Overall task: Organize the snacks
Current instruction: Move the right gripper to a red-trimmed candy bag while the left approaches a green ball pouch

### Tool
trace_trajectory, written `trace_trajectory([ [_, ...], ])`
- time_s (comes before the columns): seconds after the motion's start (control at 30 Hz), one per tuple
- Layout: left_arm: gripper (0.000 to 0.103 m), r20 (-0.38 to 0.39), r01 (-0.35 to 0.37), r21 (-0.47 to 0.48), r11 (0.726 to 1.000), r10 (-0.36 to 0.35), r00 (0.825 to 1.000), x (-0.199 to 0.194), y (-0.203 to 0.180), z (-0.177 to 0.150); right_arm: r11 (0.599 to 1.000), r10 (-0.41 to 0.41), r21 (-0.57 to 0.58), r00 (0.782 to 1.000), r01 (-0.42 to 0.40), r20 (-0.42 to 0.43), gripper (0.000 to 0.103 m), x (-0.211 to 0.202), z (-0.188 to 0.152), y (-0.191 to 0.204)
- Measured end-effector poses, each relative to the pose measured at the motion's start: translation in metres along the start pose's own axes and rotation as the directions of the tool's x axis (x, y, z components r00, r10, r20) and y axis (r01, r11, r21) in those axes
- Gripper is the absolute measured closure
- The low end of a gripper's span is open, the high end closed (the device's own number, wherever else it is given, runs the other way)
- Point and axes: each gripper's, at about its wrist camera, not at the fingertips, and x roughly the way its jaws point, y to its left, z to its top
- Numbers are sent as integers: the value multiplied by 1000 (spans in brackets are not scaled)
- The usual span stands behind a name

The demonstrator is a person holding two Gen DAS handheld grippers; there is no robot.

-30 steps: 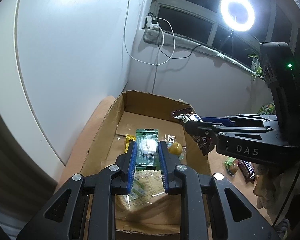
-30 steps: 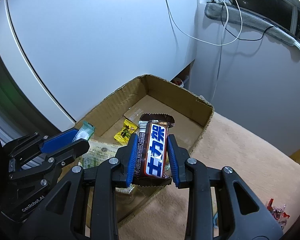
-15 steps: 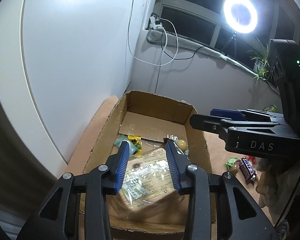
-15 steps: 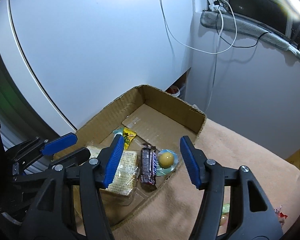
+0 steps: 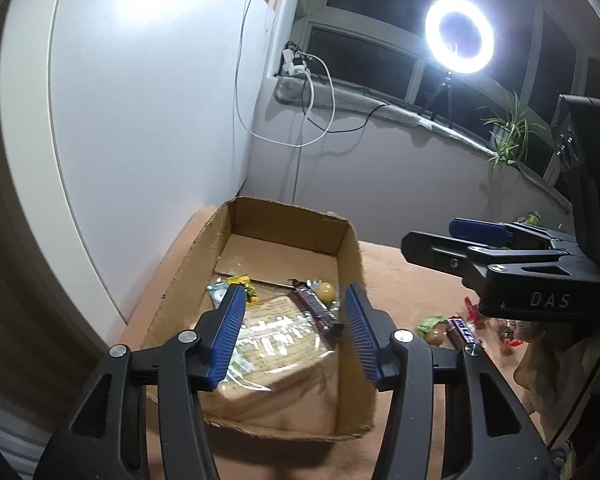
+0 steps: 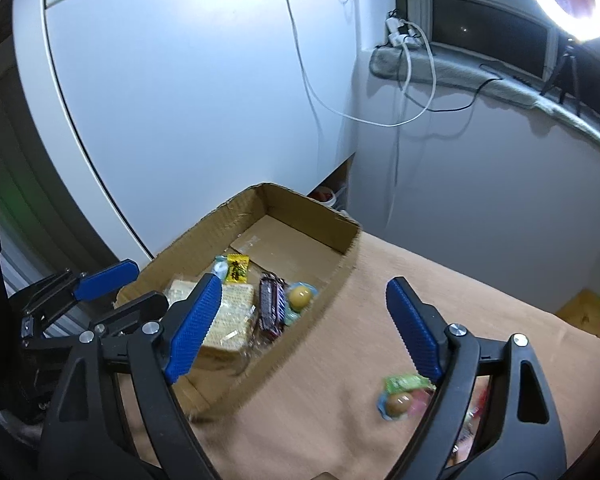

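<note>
Snacks: a chocolate bar (image 6: 271, 305), a cracker pack (image 6: 228, 316), a yellow sachet (image 6: 236, 268) and a round sweet in a clear wrapper (image 6: 300, 297) lie on the floor of the cardboard box (image 6: 324, 312).
Chocolate bar: dark wrapper, lengthwise between the cracker pack and the round sweet, below and beyond both pairs of jaws, touched by neither.
Left gripper (image 5: 296, 330): above the box's near end, jaws opening, nothing between them; the cracker pack shows through the gap, lower down.
Right gripper (image 6: 304, 320): above the box's right wall, jaws opening wide and empty; its left finger overlaps the cracker pack in the view.
Loose snacks: a green-wrapped sweet (image 6: 400, 398) and other wrappers lie on the tan cloth (image 6: 380, 280) to the right of the box.
Backdrop: white wall, hanging cable, ring light (image 5: 459, 37) at the window.
</note>
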Motion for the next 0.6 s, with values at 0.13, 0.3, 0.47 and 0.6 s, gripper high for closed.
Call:
trace_trajectory([
  [0.13, 41, 7, 10, 4, 1000, -10, 1000, -5, -11, -3, 1000, -28, 5, 1000, 28, 14, 12, -22, -11, -10],
  [0.3, 41, 14, 31, 4, 1000, -31, 999, -11, -24, -8, 996, -72, 47, 996, 70, 46, 10, -56, -30, -37],
  [0.47, 41, 9, 70, 12, 997, -70, 998, -12, -42, -18, 987, -131, 105, 989, 123, 73, 10, -86, -54, -65],
  [0.6, 41, -4, 107, 26, 994, -107, 994, -9, -60, -25, 974, -172, 165, 982, 158, 75, 10, -108, -79, -91],
])
